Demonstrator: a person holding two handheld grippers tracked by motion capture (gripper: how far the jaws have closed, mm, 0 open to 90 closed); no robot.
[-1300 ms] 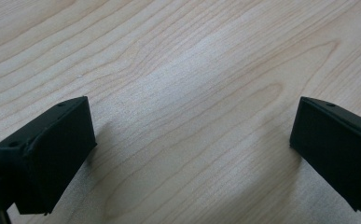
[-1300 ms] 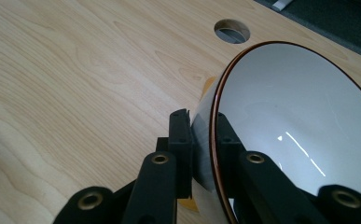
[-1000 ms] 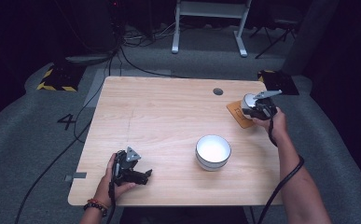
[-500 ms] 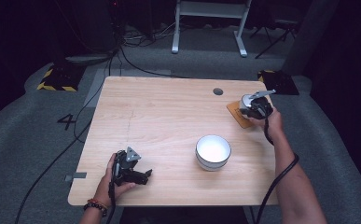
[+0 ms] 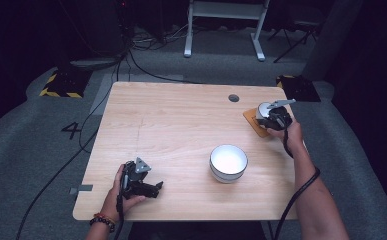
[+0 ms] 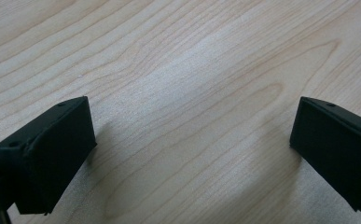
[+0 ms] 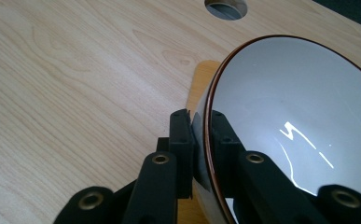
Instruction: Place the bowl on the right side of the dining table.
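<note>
Since a second ago my right tongs have dropped slightly toward the far right corner of the worktop, carrying the small bowl with them; the left tongs have not shifted.

From the high view, the small bowl sits tipped in my right tongs over a tan wooden coaster near the worktop's right edge, just short of a round cable hole. A larger white bowl with a dark rim stands well apart, nearer me. The worktop is pale, bare wood grain. Around it lies grey carpet with trailing cables, a yellow-and-black striped block, a marked "4" and a white stand at the back of a dark room.

In the left gripper view, my left tongs are spread wide with nothing between them, low over bare wood.

In the right gripper view, my right tongs are pinching the wall of the bowl, one jaw outside and one inside its brown-edged rim. The glossy grey inside is tilted steeply, and the coaster shows just past the rim. I judge the step is setting this bowl on the coaster. To do it well I would level the bowl first, lower it until its foot is flat and centred, and only then ease off, since a glazed wall could slip in a thin pinch.
</note>
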